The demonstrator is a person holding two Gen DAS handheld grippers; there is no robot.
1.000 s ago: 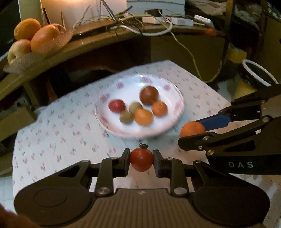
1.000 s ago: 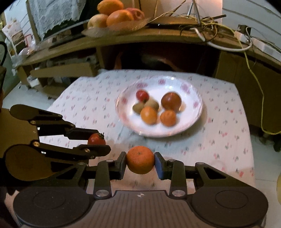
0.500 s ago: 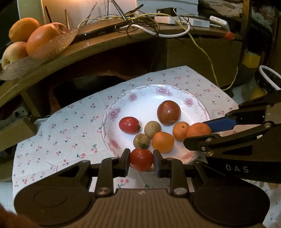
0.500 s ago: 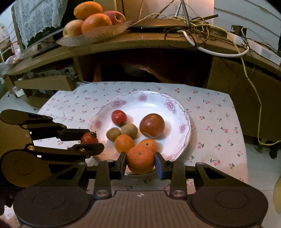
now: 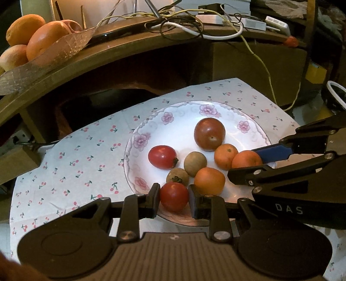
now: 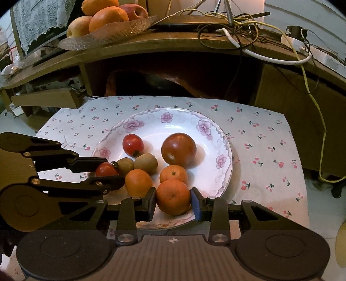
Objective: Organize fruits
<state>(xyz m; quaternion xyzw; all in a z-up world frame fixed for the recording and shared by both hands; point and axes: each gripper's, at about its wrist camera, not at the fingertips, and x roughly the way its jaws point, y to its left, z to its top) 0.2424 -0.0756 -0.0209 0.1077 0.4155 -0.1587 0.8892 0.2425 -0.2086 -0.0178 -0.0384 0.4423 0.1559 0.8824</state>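
Note:
A white floral plate (image 5: 216, 108) (image 6: 225, 155) holds several fruits: a dark red tomato (image 5: 209, 134) (image 6: 178, 148), a red tomato (image 5: 162, 157) (image 6: 132, 144), two brown kiwis (image 5: 195, 160) (image 6: 145, 163) and two oranges (image 5: 209, 180) (image 6: 138, 182). My left gripper (image 5: 174, 200) (image 6: 106, 170) is shut on a small red tomato (image 5: 174, 196) (image 6: 106, 169) over the plate's near left rim. My right gripper (image 6: 173, 204) (image 5: 246, 161) is shut on an orange (image 6: 173, 197) (image 5: 246, 160) over the plate's near edge.
The plate sits on a cherry-print cloth (image 5: 75, 155) (image 6: 259, 151). Behind it is a wooden desk (image 5: 129, 51) with tangled cables (image 6: 237, 30) and a glass dish of large fruit (image 5: 32, 43) (image 6: 108, 19).
Both grippers have moved forward over the plate, each still holding its fruit. The tomato and the orange now hang above the plate's near side among the other fruits.

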